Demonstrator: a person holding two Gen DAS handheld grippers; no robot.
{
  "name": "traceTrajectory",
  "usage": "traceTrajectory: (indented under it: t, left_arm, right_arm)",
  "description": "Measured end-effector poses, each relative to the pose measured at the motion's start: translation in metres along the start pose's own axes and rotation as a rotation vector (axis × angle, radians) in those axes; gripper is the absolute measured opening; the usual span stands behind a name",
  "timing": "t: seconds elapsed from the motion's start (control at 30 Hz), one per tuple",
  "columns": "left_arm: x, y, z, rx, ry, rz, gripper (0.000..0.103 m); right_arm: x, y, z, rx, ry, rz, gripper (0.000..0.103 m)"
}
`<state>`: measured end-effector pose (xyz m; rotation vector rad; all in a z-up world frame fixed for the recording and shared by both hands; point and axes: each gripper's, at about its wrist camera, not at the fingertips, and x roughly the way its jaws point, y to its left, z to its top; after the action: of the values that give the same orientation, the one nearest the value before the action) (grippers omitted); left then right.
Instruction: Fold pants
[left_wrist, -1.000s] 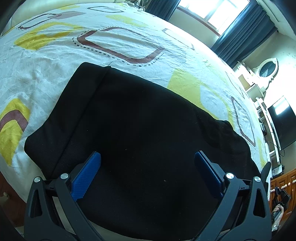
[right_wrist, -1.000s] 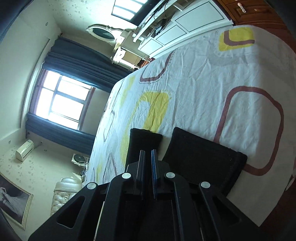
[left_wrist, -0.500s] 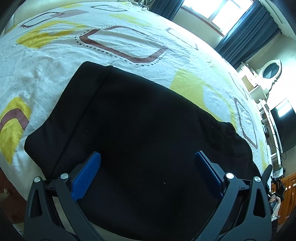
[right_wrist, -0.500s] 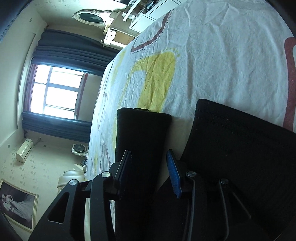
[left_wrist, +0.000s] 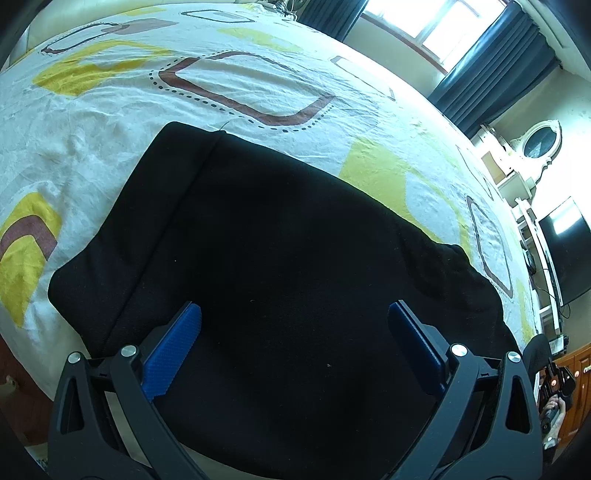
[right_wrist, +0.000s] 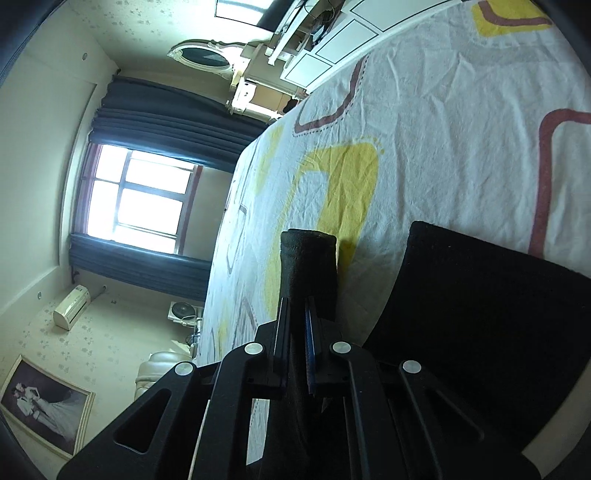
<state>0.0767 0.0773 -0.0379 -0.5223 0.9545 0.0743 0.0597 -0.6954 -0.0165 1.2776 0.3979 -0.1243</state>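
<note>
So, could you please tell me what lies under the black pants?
The black pants lie on the patterned bedsheet, which shows all around them. The sheet directly beneath is covered, so anything there cannot be seen.

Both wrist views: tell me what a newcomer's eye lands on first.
The black pants dominate, spread flat across the white bedsheet with its yellow and maroon shapes, and the left gripper hangs wide open above them. In the right wrist view, the right gripper is shut on a black pant leg that sticks up between its pads. A bright window with dark curtains glares behind.
</note>
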Motion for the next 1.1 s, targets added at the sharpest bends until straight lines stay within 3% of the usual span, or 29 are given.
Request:
traceTrajectory:
  t: [0.13, 0.2, 0.27, 0.37, 0.57, 0.73, 0.8, 0.87, 0.97, 1.0, 1.03, 1.07, 1.1]
  left_arm:
    - [-0.002, 0.001, -0.001, -0.002, -0.003, -0.015, 0.1]
    - [-0.002, 0.001, -0.001, 0.005, -0.003, -0.018, 0.1]
    - [-0.004, 0.001, -0.001, 0.013, -0.002, -0.021, 0.1]
    - [-0.007, 0.001, -0.001, 0.021, 0.001, -0.034, 0.1]
    - [-0.02, -0.002, -0.005, 0.027, -0.009, -0.049, 0.1]
    - [-0.026, -0.019, -0.018, 0.068, 0.017, -0.102, 0.1]
    - [-0.025, -0.027, -0.023, 0.077, 0.032, -0.122, 0.1]
    - [-0.025, -0.033, -0.026, 0.086, 0.037, -0.138, 0.1]
    - [-0.024, -0.041, -0.03, 0.093, 0.044, -0.153, 0.1]
    - [-0.024, -0.041, -0.031, 0.092, 0.045, -0.156, 0.1]
    - [-0.024, -0.041, -0.032, 0.089, 0.047, -0.16, 0.1]
    - [-0.024, -0.041, -0.033, 0.085, 0.051, -0.161, 0.1]
    - [-0.025, -0.04, -0.033, 0.081, 0.055, -0.163, 0.1]
  right_arm:
    - [-0.059, -0.014, -0.006, 0.008, -0.064, -0.019, 0.006]
    - [-0.074, -0.033, -0.009, 0.018, -0.064, -0.075, 0.006]
    - [-0.078, -0.06, -0.01, 0.072, -0.048, -0.127, 0.006]
    - [-0.073, -0.096, -0.013, 0.171, -0.038, -0.135, 0.006]
    - [-0.069, -0.086, -0.013, 0.12, -0.046, -0.149, 0.007]
    - [-0.068, -0.085, -0.025, 0.169, 0.006, -0.09, 0.009]
    - [-0.062, -0.081, -0.04, 0.171, 0.055, -0.053, 0.016]
    - [-0.053, -0.077, -0.055, 0.18, 0.105, -0.009, 0.031]
    - [-0.038, -0.068, -0.077, 0.165, 0.179, 0.022, 0.032]
    - [-0.035, -0.063, -0.082, 0.138, 0.184, 0.009, 0.032]
    - [-0.035, -0.058, -0.085, 0.097, 0.187, -0.011, 0.014]
    - [-0.035, -0.051, -0.086, 0.043, 0.189, -0.045, 0.006]
    - [-0.04, -0.047, -0.085, 0.005, 0.172, -0.072, 0.006]
